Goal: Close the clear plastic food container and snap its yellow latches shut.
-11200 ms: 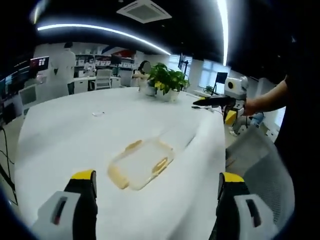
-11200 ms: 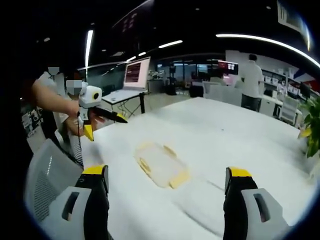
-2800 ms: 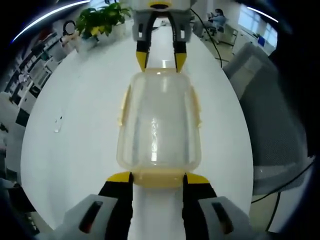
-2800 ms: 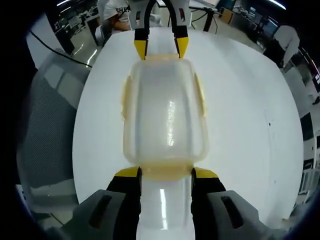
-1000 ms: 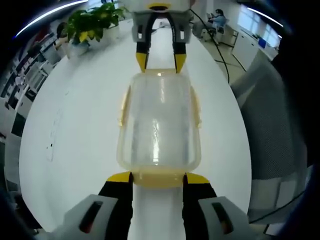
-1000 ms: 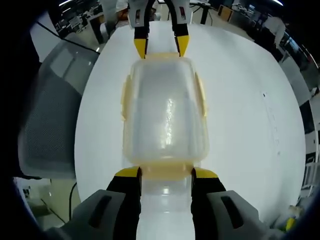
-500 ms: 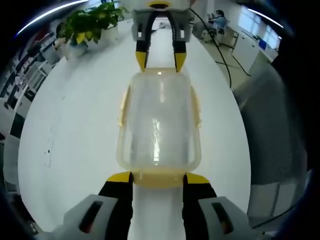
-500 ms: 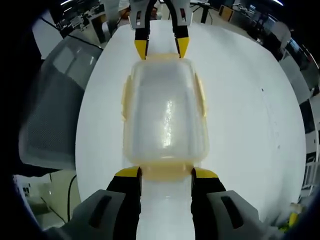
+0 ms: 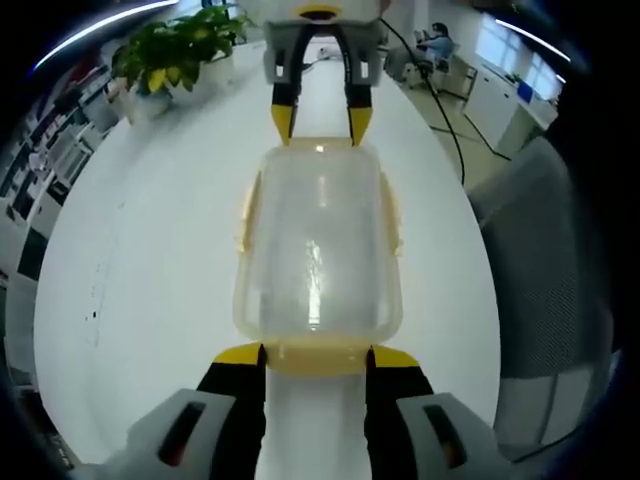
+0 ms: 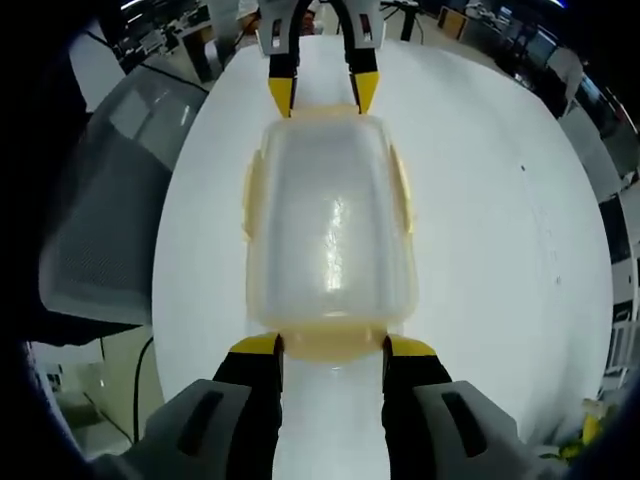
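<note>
The clear plastic container (image 9: 318,240) with its lid on lies lengthwise between my two grippers over the white table (image 9: 150,260). My left gripper (image 9: 317,357) is shut on the near end, its jaws either side of the yellow end latch (image 9: 317,352). The right gripper (image 9: 318,118) grips the far end. In the right gripper view the container (image 10: 330,230) appears mirrored, with the right gripper (image 10: 332,347) shut on the near end latch and the left gripper (image 10: 320,95) at the far end. Yellow side latches (image 9: 247,210) (image 10: 402,190) lie flat along the long sides.
A potted green plant (image 9: 170,55) stands at the table's far left edge. A grey mesh chair (image 9: 550,260) sits off the table's right side, and appears as the chair (image 10: 110,190) on the left in the right gripper view. Office desks lie beyond.
Eleven seconds ago both grippers were open and away from the container on the table; now each is shut on one end. In the last second only the background drifted slightly.
</note>
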### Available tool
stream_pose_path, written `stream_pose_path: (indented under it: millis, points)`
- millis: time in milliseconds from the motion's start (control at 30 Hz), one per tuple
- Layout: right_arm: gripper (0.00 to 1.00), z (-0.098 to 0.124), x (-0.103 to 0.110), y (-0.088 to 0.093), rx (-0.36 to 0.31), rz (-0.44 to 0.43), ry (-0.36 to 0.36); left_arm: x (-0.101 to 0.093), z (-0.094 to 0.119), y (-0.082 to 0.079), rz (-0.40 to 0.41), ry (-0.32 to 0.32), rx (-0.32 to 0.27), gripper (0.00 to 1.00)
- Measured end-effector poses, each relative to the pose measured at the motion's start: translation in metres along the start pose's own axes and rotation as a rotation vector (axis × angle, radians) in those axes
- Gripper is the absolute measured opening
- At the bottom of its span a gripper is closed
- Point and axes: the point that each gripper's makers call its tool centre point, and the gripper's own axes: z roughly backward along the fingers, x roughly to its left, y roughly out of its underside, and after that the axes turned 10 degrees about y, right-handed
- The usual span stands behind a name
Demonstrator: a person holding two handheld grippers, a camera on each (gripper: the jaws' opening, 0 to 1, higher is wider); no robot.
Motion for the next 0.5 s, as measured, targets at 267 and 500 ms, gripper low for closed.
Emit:
stream_pose_path:
  millis: [267,500]
  points:
    - [0.35,0.004,0.004,0.012,0.013,-0.01,-0.003,-0.002,-0.006,-0.012,-0.015,0.016,-0.004,0.32]
    - [0.35,0.008,0.001,0.022,0.022,-0.015,0.009,0.0,-0.011,-0.022,-0.015,0.023,-0.002,0.32]
